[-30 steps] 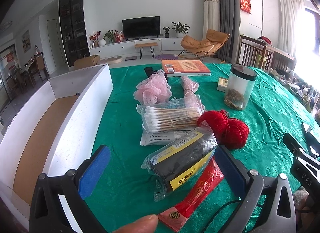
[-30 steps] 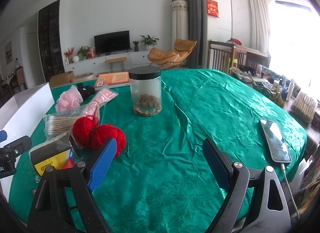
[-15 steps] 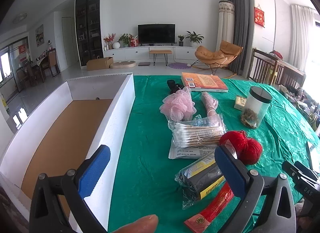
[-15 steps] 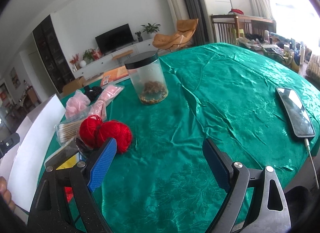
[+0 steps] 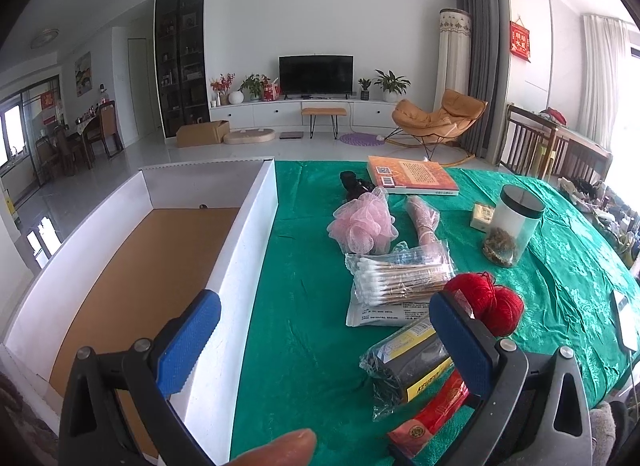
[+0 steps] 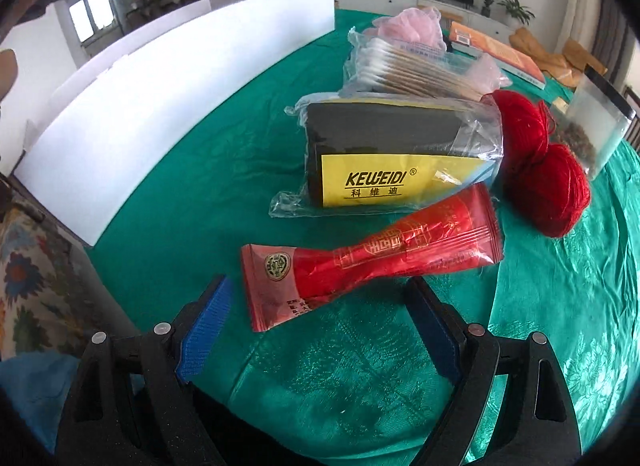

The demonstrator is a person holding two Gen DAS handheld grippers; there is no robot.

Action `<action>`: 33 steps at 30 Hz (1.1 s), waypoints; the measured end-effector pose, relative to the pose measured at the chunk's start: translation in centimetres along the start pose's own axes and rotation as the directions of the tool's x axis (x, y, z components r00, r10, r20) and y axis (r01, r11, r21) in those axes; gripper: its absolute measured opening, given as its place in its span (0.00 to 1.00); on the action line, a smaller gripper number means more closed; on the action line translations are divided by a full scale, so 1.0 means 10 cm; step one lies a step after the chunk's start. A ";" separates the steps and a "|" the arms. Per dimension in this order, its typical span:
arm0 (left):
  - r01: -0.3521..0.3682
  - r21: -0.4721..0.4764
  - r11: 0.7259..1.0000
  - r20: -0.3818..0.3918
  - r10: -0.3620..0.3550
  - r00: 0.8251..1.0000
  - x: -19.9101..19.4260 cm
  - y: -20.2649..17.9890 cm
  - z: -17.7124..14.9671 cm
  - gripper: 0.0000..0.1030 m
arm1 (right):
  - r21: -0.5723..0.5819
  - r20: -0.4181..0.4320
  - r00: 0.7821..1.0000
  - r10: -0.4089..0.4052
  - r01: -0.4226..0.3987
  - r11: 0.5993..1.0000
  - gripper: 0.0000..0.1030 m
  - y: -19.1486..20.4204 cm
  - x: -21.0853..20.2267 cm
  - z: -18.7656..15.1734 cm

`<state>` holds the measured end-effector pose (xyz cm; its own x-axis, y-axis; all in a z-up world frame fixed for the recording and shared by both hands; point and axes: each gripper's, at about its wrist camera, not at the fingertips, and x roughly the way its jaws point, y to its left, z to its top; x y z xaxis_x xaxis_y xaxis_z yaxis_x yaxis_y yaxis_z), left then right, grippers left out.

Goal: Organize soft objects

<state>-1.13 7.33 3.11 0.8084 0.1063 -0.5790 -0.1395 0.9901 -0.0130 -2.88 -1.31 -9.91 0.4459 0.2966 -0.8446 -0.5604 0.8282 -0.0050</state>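
Observation:
A white box (image 5: pixel 256 242) with a brown floor stands on the left of the green table. Beside it lie a red packet (image 6: pixel 360 262), a black-and-yellow bagged pack (image 6: pixel 396 153), a bag of cotton swabs (image 5: pixel 400 278), two red yarn balls (image 5: pixel 492 302) and a pink bath puff (image 5: pixel 362 223). My right gripper (image 6: pixel 320 326) is open, low over the table, just short of the red packet. My left gripper (image 5: pixel 328 338) is open and empty, raised above the box's right wall and the table's near edge.
A clear jar with a black lid (image 5: pixel 512 229), an orange book (image 5: pixel 412 175), a small black object (image 5: pixel 354 183), a pink wrapped roll (image 5: pixel 424 217) and a phone (image 5: pixel 624 318) at the right edge also lie on the table. A patterned cushion (image 6: pixel 36 274) is below the table's near edge.
My right gripper swung left and dropped low, now facing the red packet and the bagged pack. My left gripper rose and pulled back toward the box.

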 end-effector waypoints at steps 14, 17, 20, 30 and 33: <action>0.103 0.188 0.977 -0.257 -0.052 0.965 0.63 -0.67 -0.63 1.00 | 0.555 0.021 0.948 -0.317 0.253 0.792 0.87 -1.88 -0.24 -0.18; 0.130 0.234 0.964 -0.306 -0.054 0.950 0.78 -0.81 -0.78 1.00 | 0.557 0.015 0.942 -0.335 0.271 0.785 0.87 -1.87 -0.24 -0.18; 0.148 0.256 0.955 -0.333 -0.056 0.941 0.88 -0.90 -0.86 1.00 | 0.553 0.013 0.939 -0.343 0.279 0.785 0.87 -1.82 -0.24 -0.19; 0.159 0.236 0.959 -0.368 -0.063 0.928 1.15 -0.95 -0.81 1.00 | 0.534 -0.003 0.930 -0.366 0.311 0.786 0.87 -1.81 -0.21 -0.20; 0.194 0.214 0.957 -0.395 -0.097 0.914 1.29 -0.92 -0.74 1.00 | 0.528 -0.008 0.928 -0.372 0.320 0.787 0.87 -1.80 -0.21 -0.19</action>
<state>6.33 -1.04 -10.30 0.5263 -0.0350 -0.8496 0.1461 0.9880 0.0498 4.93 -17.77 -9.06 0.6169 -0.0369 -0.7862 0.0702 0.9975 0.0082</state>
